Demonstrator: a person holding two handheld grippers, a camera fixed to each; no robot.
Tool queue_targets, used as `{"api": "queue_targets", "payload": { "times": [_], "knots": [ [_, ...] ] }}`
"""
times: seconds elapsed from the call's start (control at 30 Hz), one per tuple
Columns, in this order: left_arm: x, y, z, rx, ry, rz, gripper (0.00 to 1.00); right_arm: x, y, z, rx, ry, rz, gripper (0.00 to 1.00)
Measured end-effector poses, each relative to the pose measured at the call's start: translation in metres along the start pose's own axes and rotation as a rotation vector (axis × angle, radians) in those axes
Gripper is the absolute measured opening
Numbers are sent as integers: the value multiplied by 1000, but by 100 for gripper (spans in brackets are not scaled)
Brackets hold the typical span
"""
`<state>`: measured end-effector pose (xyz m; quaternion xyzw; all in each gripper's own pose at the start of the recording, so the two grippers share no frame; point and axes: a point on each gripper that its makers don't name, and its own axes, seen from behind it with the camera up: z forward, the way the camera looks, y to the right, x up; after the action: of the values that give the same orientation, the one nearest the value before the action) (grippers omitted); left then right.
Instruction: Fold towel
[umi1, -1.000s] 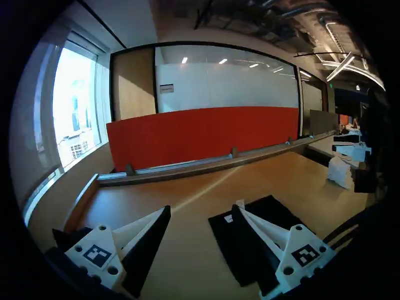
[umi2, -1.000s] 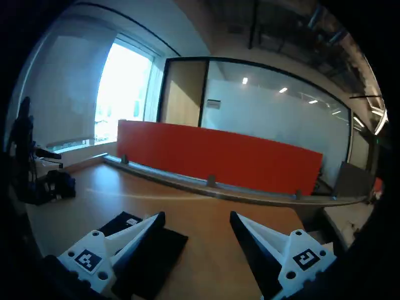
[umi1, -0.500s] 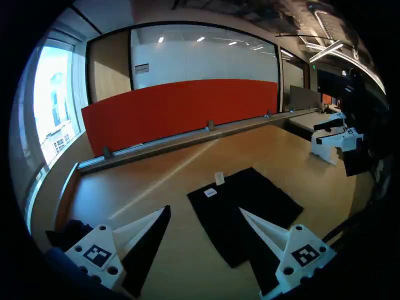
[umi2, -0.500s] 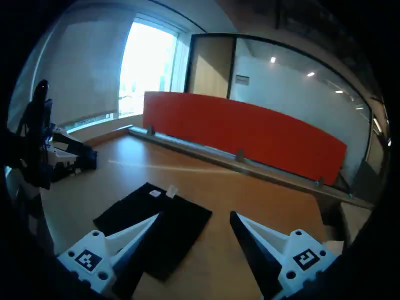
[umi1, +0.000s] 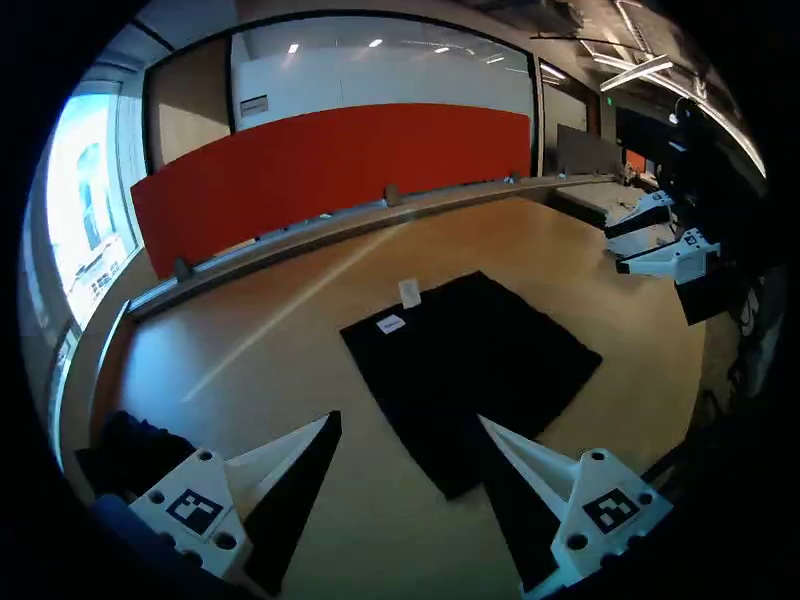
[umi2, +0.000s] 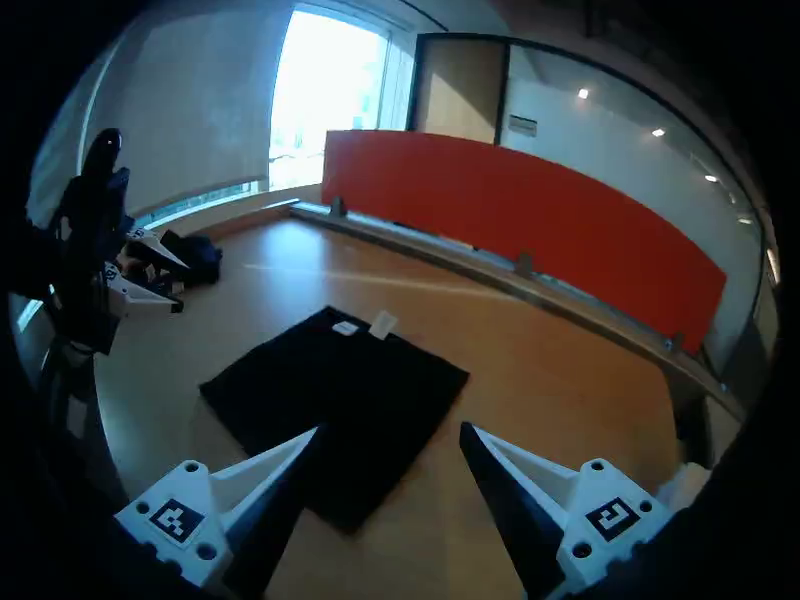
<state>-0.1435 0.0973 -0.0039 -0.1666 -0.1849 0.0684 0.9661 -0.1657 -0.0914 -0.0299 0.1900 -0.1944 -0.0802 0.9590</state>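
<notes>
While the left gripper (umi1: 407, 420) and the right gripper (umi2: 390, 428) hover above the wooden counter (umi1: 250, 350), the black towel (umi1: 470, 350) lies spread flat on it, well apart from either gripper's fingers. Two small white tags (umi1: 410, 292) sit at the towel's far edge, on the side toward the red partition (umi1: 330, 170). Each gripper has its fingers spread wide and holds nothing, and in both the left gripper view and the right gripper view the towel's near corner shows between the two fingertips.
</notes>
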Motion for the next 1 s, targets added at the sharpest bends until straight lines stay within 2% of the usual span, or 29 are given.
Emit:
{"api": "queue_targets", "payload": {
  "times": [0.3,0.77,1.0],
  "knots": [
    [-43,14,21,-33,-68,-15,90,-38,-13,17,30,-54,-22,100],
    [-86,33,52,-92,-157,29,90,-94,-30,35,92,-135,-42,99],
    [-101,42,63,-112,-195,55,90,-119,-33,41,106,-172,-53,99]
  ]
}}
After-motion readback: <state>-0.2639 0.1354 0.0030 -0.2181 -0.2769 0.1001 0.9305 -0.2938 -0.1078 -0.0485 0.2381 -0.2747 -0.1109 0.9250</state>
